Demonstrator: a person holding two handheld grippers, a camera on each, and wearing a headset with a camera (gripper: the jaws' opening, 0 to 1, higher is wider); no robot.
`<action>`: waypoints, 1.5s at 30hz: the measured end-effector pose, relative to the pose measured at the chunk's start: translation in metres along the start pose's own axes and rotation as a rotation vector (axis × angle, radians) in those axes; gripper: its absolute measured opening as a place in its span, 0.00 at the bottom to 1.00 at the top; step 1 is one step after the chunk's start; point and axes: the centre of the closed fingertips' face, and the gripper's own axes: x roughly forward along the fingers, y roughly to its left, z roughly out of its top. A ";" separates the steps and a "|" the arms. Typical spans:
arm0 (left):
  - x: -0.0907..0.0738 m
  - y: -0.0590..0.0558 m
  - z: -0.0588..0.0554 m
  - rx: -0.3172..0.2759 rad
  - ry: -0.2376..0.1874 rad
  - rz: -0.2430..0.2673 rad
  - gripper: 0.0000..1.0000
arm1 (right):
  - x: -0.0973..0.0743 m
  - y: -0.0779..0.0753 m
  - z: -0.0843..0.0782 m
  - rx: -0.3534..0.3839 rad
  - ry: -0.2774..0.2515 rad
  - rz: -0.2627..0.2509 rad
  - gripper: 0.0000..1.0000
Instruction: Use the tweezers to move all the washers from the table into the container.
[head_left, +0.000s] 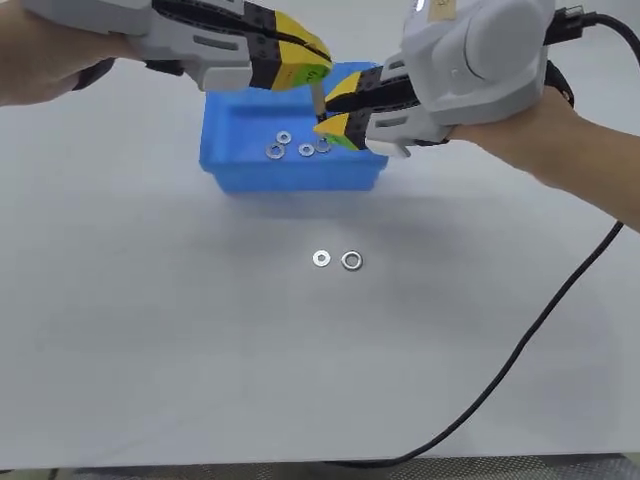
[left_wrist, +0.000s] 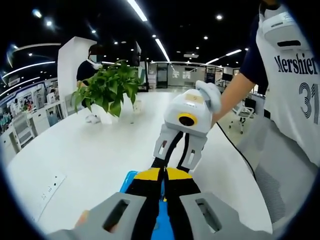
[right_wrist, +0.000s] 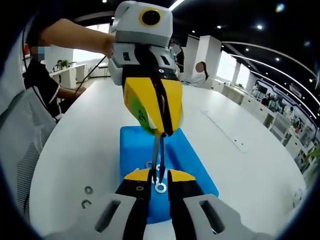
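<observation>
1. The tweezers (right_wrist: 159, 152) are clamped in the closed jaws of the left gripper (right_wrist: 162, 132), tips down over the container (head_left: 230, 150).
2. They are flanked closely by the jaws of the right gripper (right_wrist: 160, 175); whether they are squeezed cannot be told.
3. A washer (right_wrist: 160, 187) is seen at the tweezers' tip.
4. Other washers (head_left: 275, 151) are seen in the container, and a pair (head_left: 336, 260) on the table (head_left: 150, 330).

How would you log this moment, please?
left gripper: shut on tweezers | right gripper: flanking tweezers tip | container: four washers | table: two washers
</observation>
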 end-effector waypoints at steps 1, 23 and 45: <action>-0.002 -0.002 0.003 0.003 -0.003 -0.001 0.05 | -0.003 0.001 0.003 0.002 -0.011 0.000 0.14; -0.024 -0.067 0.039 0.065 -0.036 0.005 0.06 | -0.041 0.051 0.039 -0.087 -0.064 0.020 0.13; -0.021 -0.106 0.027 0.028 -0.022 -0.006 0.05 | -0.048 0.099 0.031 -0.071 -0.064 0.083 0.13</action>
